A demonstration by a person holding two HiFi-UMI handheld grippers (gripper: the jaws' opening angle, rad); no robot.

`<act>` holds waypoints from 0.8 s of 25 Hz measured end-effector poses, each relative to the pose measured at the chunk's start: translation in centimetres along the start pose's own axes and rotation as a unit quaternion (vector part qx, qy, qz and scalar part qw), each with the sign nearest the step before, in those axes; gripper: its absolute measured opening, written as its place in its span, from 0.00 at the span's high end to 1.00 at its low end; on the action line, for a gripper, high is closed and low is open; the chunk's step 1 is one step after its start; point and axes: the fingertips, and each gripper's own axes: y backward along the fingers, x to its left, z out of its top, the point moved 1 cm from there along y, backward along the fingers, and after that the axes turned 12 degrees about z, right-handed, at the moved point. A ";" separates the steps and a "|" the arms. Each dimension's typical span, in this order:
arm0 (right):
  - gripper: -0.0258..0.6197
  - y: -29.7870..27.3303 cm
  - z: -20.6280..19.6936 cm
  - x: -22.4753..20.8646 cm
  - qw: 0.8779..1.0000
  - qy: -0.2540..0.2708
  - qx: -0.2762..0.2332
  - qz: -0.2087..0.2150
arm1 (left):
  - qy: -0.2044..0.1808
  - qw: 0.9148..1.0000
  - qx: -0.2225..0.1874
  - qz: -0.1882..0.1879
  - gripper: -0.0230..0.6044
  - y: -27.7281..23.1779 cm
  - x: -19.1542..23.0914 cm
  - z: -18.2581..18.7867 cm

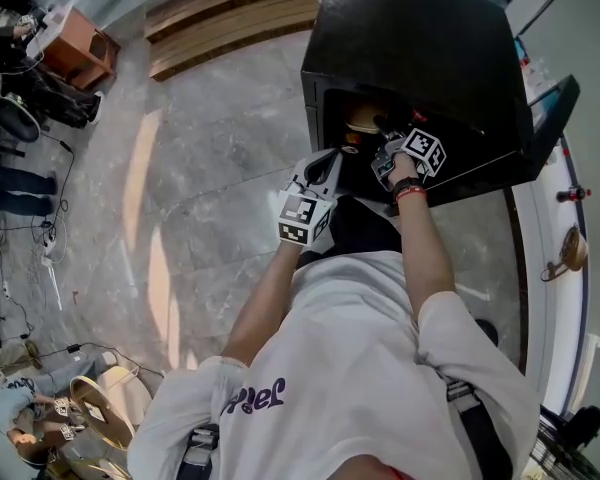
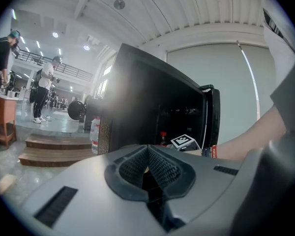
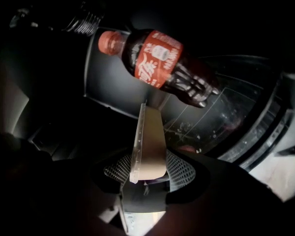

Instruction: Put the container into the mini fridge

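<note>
The black mini fridge (image 1: 420, 38) stands with its door (image 1: 552, 118) swung open to the right. My right gripper (image 1: 392, 148) reaches into the fridge opening. In the right gripper view it (image 3: 146, 170) is shut on a flat beige container (image 3: 148, 139) with a clear lid, held edge-on inside the dark cavity. A tan patch (image 1: 363, 120) in the opening may be that container. My left gripper (image 1: 327, 163) hangs just outside the fridge front, its jaws (image 2: 147, 167) shut with nothing between them.
A cola bottle (image 3: 157, 65) with a red cap and label lies inside the fridge above the container, near a glass shelf (image 3: 221, 117). Wooden steps (image 1: 230, 13) lie beyond the fridge. People (image 2: 44, 90) stand far off to the left. A plastic bottle (image 2: 94, 132) stands beside the fridge.
</note>
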 end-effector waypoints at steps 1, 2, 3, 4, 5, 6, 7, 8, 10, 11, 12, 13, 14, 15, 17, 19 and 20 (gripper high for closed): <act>0.62 -0.2 0.1 0.0 1.000 0.006 0.004 -0.002 | 0.000 1.000 0.001 0.000 0.93 -0.1 0.0 -0.1; 0.62 -0.3 0.1 0.1 1.000 0.010 0.009 -0.003 | 0.000 1.000 0.001 -0.001 0.93 -0.1 0.1 -0.2; 0.62 -0.5 0.2 0.1 1.000 0.011 0.013 -0.005 | 0.000 1.000 0.002 -0.001 0.93 -0.1 0.1 -0.3; 0.62 -0.5 0.3 0.1 1.000 0.011 0.016 -0.006 | 0.000 1.000 0.003 -0.001 0.93 -0.1 0.0 -0.4; 0.62 -0.5 0.3 0.0 1.000 0.011 0.018 -0.008 | 0.000 1.000 0.004 -0.001 0.93 -0.1 -0.1 -0.5; 0.62 -0.5 0.4 -0.1 1.000 0.013 0.020 -0.012 | 0.000 1.000 0.004 -0.001 0.93 -0.1 -0.1 -0.5; 0.62 -0.4 0.4 -0.2 0.999 0.016 0.021 -0.017 | 0.000 1.000 0.004 -0.001 0.93 0.0 -0.2 -0.5; 0.61 -0.4 0.6 -0.3 0.999 0.023 0.022 -0.025 | -0.001 1.000 0.004 0.000 0.93 0.0 -0.2 -0.4; 0.61 -0.2 0.9 -0.5 0.998 0.043 0.025 -0.043 | -0.001 1.000 0.002 0.001 0.93 0.0 -0.2 -0.2; 0.61 -0.2 1.0 -0.5 0.997 0.055 0.029 -0.050 | -0.001 1.000 0.001 0.003 0.93 0.0 -0.2 0.0; 0.62 -0.1 1.1 -0.5 0.996 0.067 0.033 -0.056 | -0.001 1.000 0.000 0.004 0.93 0.0 -0.2 0.0; 0.62 -0.1 1.2 -0.5 0.995 0.077 0.036 -0.060 | -0.001 1.000 0.001 0.004 0.93 0.0 -0.2 0.0; 0.62 -0.1 1.3 -0.5 0.994 0.085 0.038 -0.063 | -0.001 1.000 0.002 0.005 0.93 -0.1 -0.3 0.0; 0.62 -0.1 1.5 -0.4 0.993 0.091 0.038 -0.064 | -0.001 1.000 0.003 0.005 0.93 -0.1 -0.4 -0.1; 0.62 0.0 1.8 -0.2 0.992 0.100 0.037 -0.064 | -0.001 1.000 0.004 0.006 0.93 -0.1 -0.5 -0.1; 0.62 0.0 2.0 0.1 0.991 0.109 0.037 -0.065 | -0.001 1.000 0.006 0.006 0.93 -0.2 -0.6 0.0; 0.62 0.2 2.1 0.2 0.991 0.112 0.037 -0.065 | -0.001 1.000 0.006 0.007 0.93 -0.2 -0.7 0.1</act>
